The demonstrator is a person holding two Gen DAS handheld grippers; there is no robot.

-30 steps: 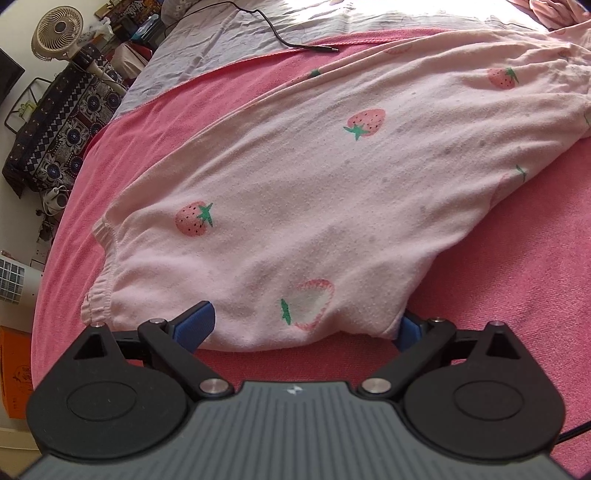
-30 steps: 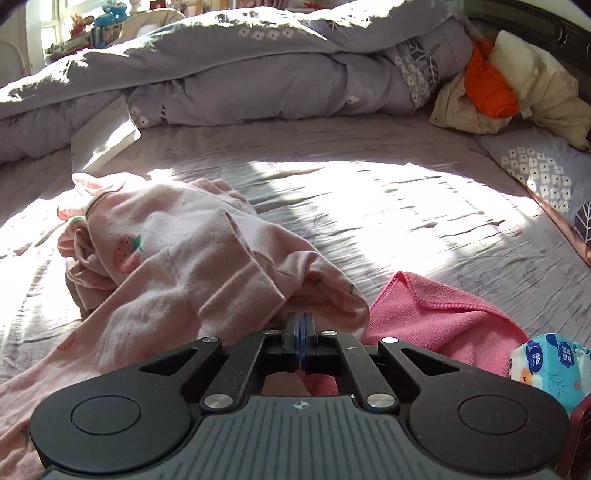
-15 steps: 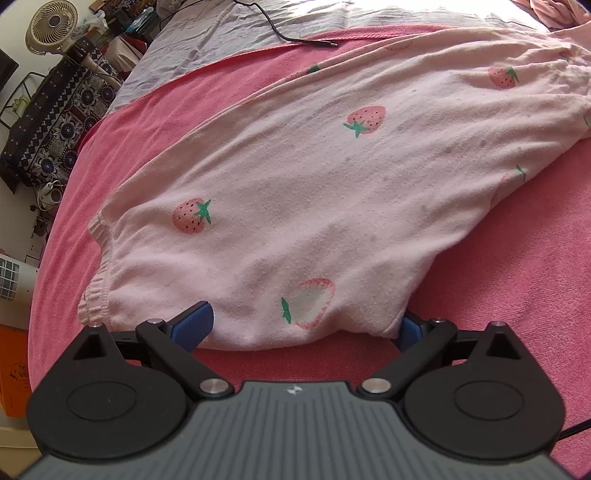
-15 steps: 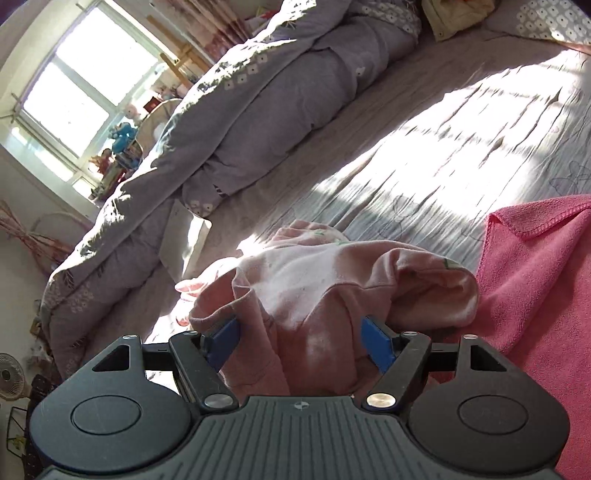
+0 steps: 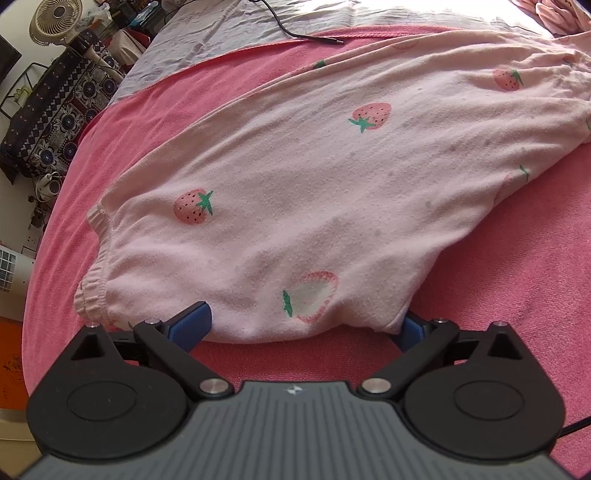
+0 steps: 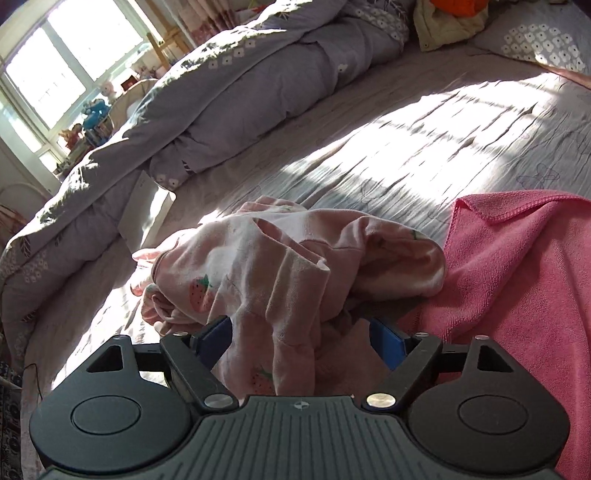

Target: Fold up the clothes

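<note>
A pale pink garment with strawberry prints [image 5: 314, 192] lies spread on a pink towel [image 5: 147, 122] on the bed. My left gripper [image 5: 304, 325] stands wide open at the garment's near edge, one blue pad on each side of the fold and neither pressing it. In the right wrist view the garment's other end [image 6: 280, 266] is bunched in a heap beside the towel's corner [image 6: 517, 258]. My right gripper [image 6: 301, 338] straddles a hanging fold of that heap; its jaws are closing, with the fabric between them and a gap still showing at the right pad.
A black cable [image 5: 295, 29] lies on the grey sheet beyond the towel. A fan [image 5: 51, 18] and a patterned cloth [image 5: 48, 122] stand off the bed's left side. A rolled grey duvet [image 6: 221, 92], a white card [image 6: 147, 210] and a pillow [image 6: 539, 48] lie further up the bed.
My right gripper went from shut to open and rolled, so its view tilted; the bunched pink fabric now sits between its jaws. The left gripper and the spread garment have stayed put.
</note>
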